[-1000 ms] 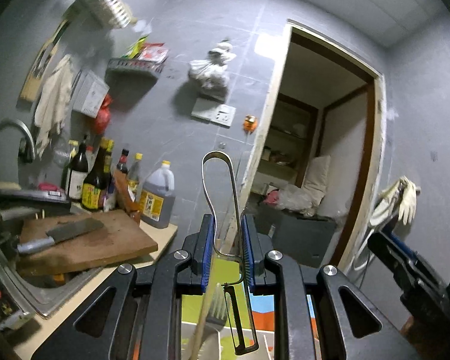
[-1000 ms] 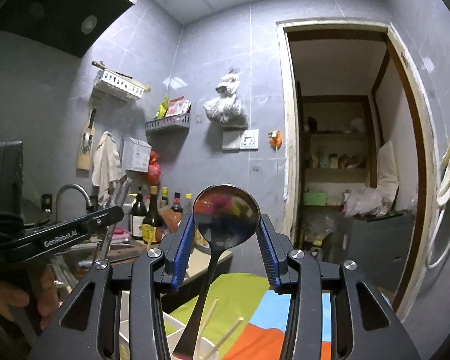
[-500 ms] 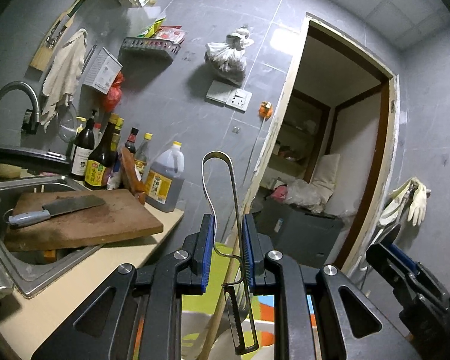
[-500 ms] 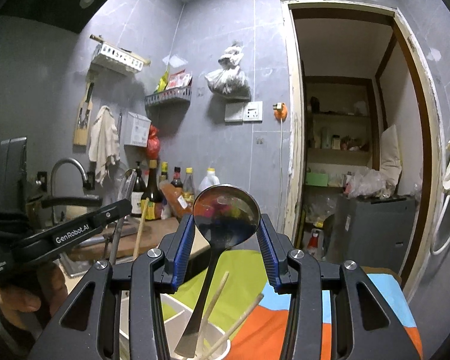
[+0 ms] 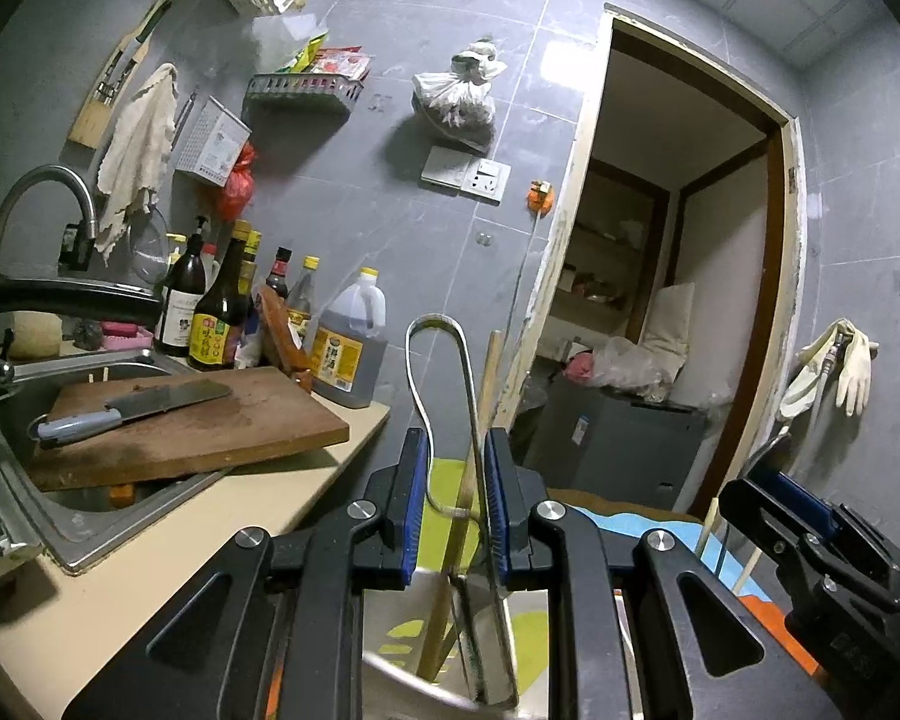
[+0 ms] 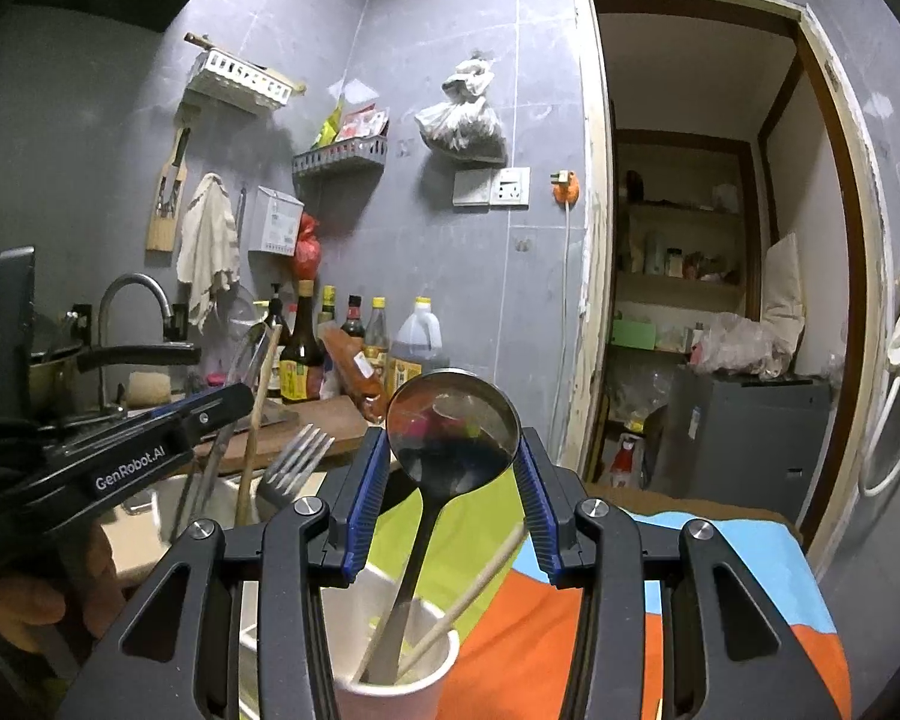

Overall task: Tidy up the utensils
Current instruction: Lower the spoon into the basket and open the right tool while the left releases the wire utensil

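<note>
Two tools, left (image 5: 453, 501) gripping peeler (image 5: 450, 420), right (image 6: 447, 498) clasping ladle (image 6: 450, 438).

On my left gripper (image 6: 168, 462), seen from the right wrist, white lettering on its black side reads "GenRobot.AI". The labels on the bottles (image 6: 300, 354) at the far end of the bench carry print (too small for me to read).
</note>
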`<state>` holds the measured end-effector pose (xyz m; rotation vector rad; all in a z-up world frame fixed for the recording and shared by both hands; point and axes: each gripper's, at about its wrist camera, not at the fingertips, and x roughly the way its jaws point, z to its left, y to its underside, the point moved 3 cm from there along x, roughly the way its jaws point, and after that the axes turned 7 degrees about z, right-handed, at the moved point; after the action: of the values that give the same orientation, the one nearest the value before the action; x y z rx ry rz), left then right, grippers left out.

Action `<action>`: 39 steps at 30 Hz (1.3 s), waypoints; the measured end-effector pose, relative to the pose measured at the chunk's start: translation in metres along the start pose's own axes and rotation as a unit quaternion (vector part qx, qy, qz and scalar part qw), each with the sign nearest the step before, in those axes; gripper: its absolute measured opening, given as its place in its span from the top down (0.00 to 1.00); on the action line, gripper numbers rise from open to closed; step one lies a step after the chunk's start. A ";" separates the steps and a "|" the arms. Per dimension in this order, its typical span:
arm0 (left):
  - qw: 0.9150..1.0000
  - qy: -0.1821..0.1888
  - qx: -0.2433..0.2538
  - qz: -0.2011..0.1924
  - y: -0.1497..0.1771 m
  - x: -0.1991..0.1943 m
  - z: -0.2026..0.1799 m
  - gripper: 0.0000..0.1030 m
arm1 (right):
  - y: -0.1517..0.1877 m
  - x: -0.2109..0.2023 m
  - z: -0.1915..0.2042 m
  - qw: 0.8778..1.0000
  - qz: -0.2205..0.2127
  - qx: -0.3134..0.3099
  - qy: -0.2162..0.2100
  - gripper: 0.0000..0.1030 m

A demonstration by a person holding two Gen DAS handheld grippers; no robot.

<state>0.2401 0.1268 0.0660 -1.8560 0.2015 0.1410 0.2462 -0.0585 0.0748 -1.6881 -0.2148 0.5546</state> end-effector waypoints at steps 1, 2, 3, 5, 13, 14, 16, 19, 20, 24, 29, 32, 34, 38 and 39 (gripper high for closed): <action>1.000 -0.002 0.001 -0.002 0.000 0.000 0.000 0.85 | 0.001 0.001 0.000 1.000 0.001 0.001 0.000 0.61; 1.000 -0.003 0.001 -0.002 0.000 0.001 0.001 0.85 | 0.002 0.001 0.001 1.000 0.002 0.001 0.000 0.61; 1.000 -0.003 0.001 -0.001 0.000 0.002 0.001 0.85 | 0.002 0.001 0.001 1.000 0.002 0.000 0.001 0.61; 1.000 -0.003 0.001 0.000 0.000 0.002 0.001 0.85 | 0.003 0.002 0.002 1.000 0.005 -0.001 -0.001 0.61; 1.000 0.006 -0.006 0.012 0.000 -0.005 0.002 0.85 | 0.004 -0.001 0.003 1.000 0.008 0.000 -0.007 0.60; 1.000 0.007 -0.004 0.014 -0.001 -0.007 0.001 0.85 | 0.004 -0.002 0.003 1.000 0.008 0.002 -0.008 0.60; 1.000 0.009 0.000 0.020 -0.002 -0.010 -0.002 0.84 | 0.003 -0.004 0.002 1.000 0.006 0.004 -0.009 0.60; 1.000 0.013 0.001 0.029 -0.004 -0.014 -0.005 0.84 | -0.001 -0.009 0.000 1.000 -0.006 0.010 -0.010 0.56; 0.999 0.013 0.000 0.032 -0.005 -0.014 -0.006 0.84 | -0.003 -0.012 -0.002 1.000 -0.008 0.012 -0.011 0.56; 0.999 0.018 -0.002 0.041 -0.009 -0.020 -0.011 0.83 | -0.011 -0.021 -0.007 1.000 -0.020 0.019 -0.009 0.52; 0.999 0.033 0.010 0.037 -0.015 -0.032 -0.026 0.75 | -0.020 -0.041 -0.019 0.999 -0.041 0.025 0.007 0.45; 0.998 0.044 0.026 0.038 -0.018 -0.039 -0.040 0.68 | -0.024 -0.054 -0.028 0.998 -0.051 0.028 0.019 0.36; 0.997 0.054 0.034 0.037 -0.019 -0.044 -0.050 0.62 | -0.026 -0.065 -0.036 0.998 -0.056 0.032 0.028 0.31; 0.995 0.073 0.049 0.038 -0.019 -0.051 -0.071 0.50 | -0.027 -0.089 -0.054 0.996 -0.065 0.040 0.046 0.21; 0.995 0.078 0.053 0.038 -0.018 -0.053 -0.077 0.46 | -0.027 -0.093 -0.057 0.996 -0.065 0.040 0.049 0.18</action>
<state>0.1919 0.0622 0.1158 -1.7550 0.3817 0.0372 0.1967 -0.1437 0.1290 -1.6058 -0.2264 0.3773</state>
